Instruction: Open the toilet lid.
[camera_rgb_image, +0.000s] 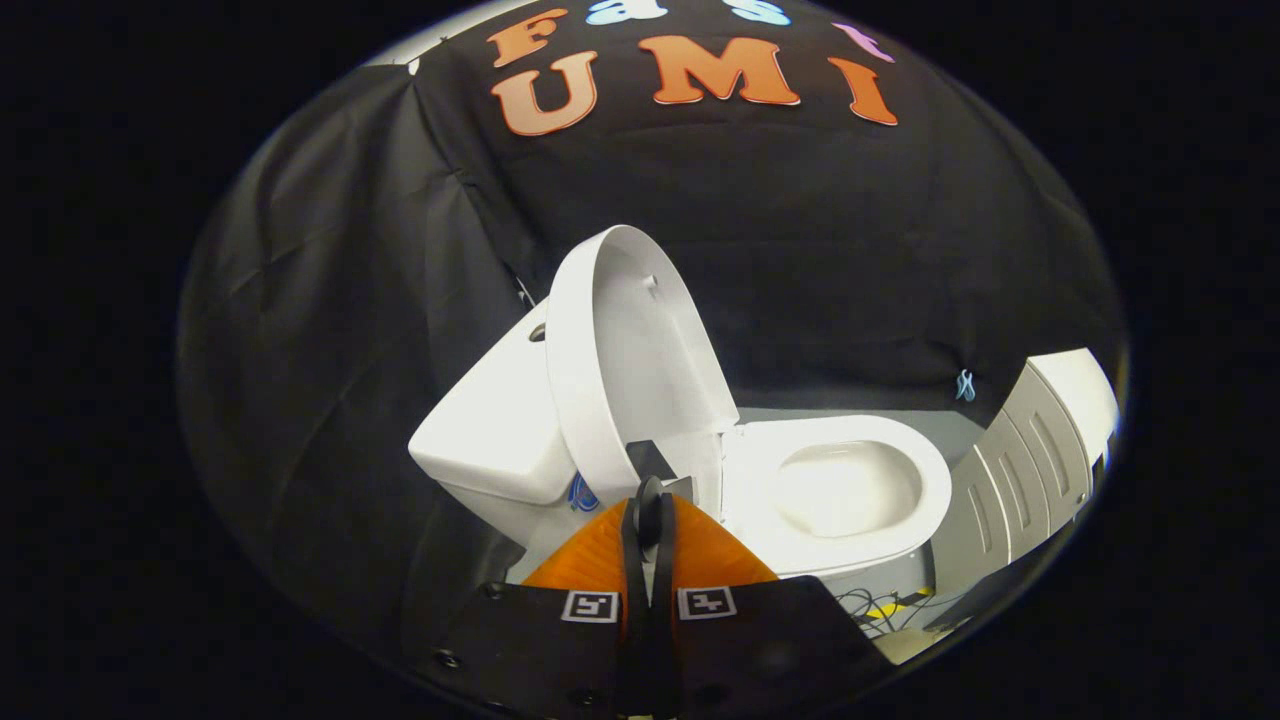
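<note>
The toilet lid (625, 350) is seen raised upright against the tank (490, 430), just beyond the tool (650, 500), whose fingers are brought together on nothing, with the lid's long axis standing vertical above the open bowl (850, 485).

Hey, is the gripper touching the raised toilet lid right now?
Cannot tell. In the gripper view the closed gripper overlaps the lower edge of the raised lid, so neither contact nor a gap shows plainly.

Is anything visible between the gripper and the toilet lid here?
Nothing visible. The lid stands raised against the tank, bowl uncovered, just ahead of the gripper, whose fingers are together, holding nothing.
</note>
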